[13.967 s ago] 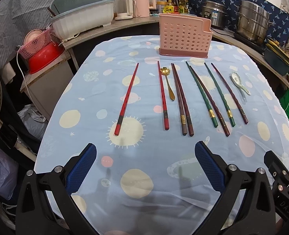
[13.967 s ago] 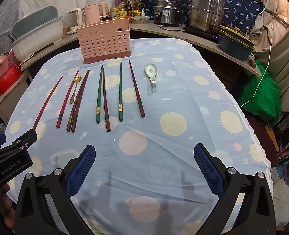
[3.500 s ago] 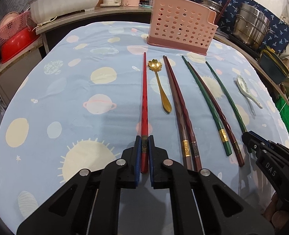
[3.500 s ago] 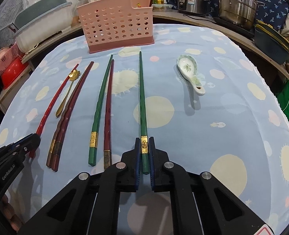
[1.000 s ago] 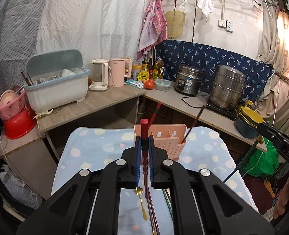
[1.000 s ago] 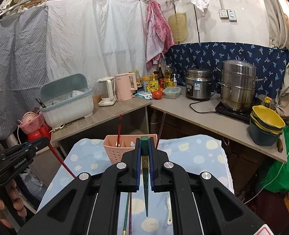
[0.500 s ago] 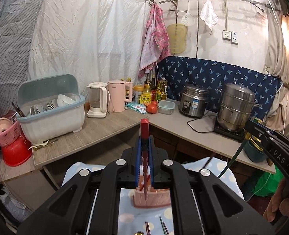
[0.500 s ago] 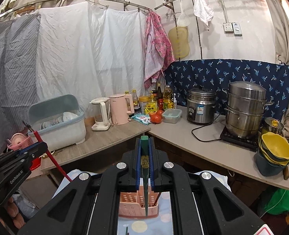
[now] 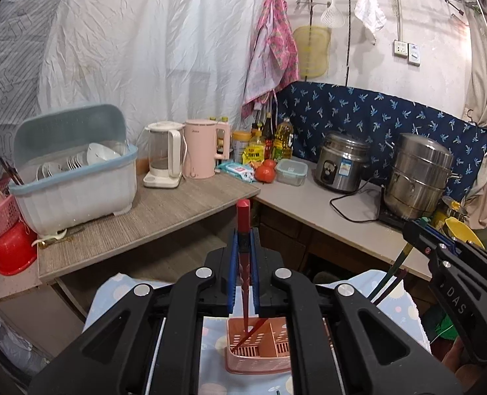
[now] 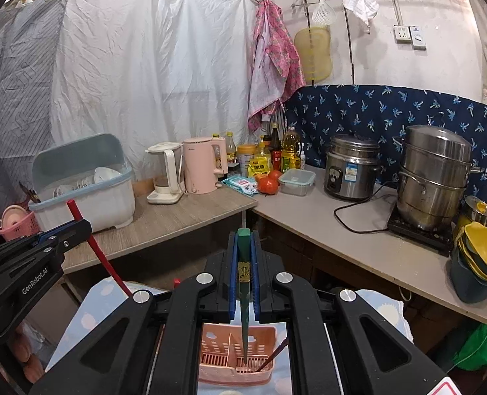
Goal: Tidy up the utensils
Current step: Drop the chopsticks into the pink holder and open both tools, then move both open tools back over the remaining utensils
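The pink holder (image 9: 258,345) stands on the blue spotted tablecloth (image 9: 111,293), straight below both grippers, and everything else is placed from it. A divider splits it into compartments, and its floor is slotted.

The left gripper (image 9: 244,247) hangs above the holder with its fingers pinched narrow on a red chopstick (image 9: 244,263). The chopstick stands nearly upright, thick end up, and its thin tip reaches down into the holder's left compartment. Another red chopstick (image 9: 255,327) already leans inside that compartment, touching the divider side.

The right gripper (image 10: 243,250) is also above the holder, its fingers clamped narrow on a green chopstick (image 10: 243,279) with a gold band. That chopstick points down too, its tip inside the holder's right compartment, just right of the divider. A dark red chopstick (image 10: 273,355) leans in the same compartment, against the holder's right wall.

Behind the holder runs a corner counter (image 10: 184,214) carrying a dish box (image 10: 85,194), a pink kettle (image 10: 202,164), a rice cooker (image 10: 352,171) and a steel steamer pot (image 10: 434,177).
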`<state>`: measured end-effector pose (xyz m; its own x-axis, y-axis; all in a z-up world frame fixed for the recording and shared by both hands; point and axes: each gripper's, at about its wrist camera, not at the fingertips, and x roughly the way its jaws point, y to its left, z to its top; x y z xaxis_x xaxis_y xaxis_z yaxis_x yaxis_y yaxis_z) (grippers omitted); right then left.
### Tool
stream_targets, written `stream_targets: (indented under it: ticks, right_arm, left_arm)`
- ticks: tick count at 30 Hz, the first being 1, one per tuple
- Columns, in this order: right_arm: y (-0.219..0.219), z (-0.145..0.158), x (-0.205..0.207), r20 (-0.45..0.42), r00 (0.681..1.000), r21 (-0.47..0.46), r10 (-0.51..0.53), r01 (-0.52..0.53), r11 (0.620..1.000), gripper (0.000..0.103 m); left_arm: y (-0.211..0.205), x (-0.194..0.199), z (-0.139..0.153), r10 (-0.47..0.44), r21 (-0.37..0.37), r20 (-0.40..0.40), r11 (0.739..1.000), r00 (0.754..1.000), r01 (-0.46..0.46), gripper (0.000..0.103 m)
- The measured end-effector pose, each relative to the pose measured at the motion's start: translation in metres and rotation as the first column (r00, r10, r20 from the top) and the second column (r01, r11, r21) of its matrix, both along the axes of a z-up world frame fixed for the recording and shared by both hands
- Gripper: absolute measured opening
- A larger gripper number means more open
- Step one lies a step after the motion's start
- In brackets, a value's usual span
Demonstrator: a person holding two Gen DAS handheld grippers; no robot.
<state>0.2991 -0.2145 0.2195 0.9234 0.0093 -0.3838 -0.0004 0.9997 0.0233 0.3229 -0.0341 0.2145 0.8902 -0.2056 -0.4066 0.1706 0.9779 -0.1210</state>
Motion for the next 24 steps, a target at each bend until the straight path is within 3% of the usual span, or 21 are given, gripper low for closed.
stream_targets:
  ticks: [8,10,11,12,13,14,24]
  right_arm:
    - [0.002,-0.03,0.005,-0.053,0.999,-0.014,-0.005,0.004,1.0,0.007]
    - [0.001,-0.031,0.001,-0.043,0.999,-0.016,-0.019,0.018,1.0,0.011]
    - [0.0,-0.032,-0.002,-0.038,0.999,-0.022,-0.028,0.028,0.999,0.02]
    - [-0.001,-0.031,-0.005,-0.029,0.999,-0.024,-0.035,0.034,0.999,0.034]
    - [-0.003,-0.031,-0.009,-0.018,0.999,-0.022,-0.039,0.038,0.999,0.04]
    - [-0.004,-0.03,-0.014,-0.005,0.999,-0.021,-0.044,0.043,0.999,0.045]
    - [-0.006,-0.031,-0.048,0.001,0.999,-0.05,-0.046,0.046,0.998,0.047]
  left_arm:
    - [0.001,0.002,-0.022,0.009,0.008,-0.035,1.0,0.999,-0.008,0.007]
    - [0.003,-0.001,-0.023,0.014,0.0,-0.035,1.0,0.999,-0.014,0.013]
    - [0.003,-0.001,-0.023,0.015,-0.003,-0.038,1.0,0.999,-0.015,0.018]
    - [0.004,-0.003,-0.024,0.02,-0.005,-0.039,1.0,0.999,-0.02,0.029]
    - [0.004,-0.005,-0.024,0.027,-0.006,-0.035,1.0,0.999,-0.027,0.038]
    - [0.005,-0.008,-0.024,0.033,-0.005,-0.026,0.999,0.999,-0.033,0.039]
    - [0.007,-0.034,-0.03,0.029,0.008,-0.035,1.0,0.999,-0.029,0.04]
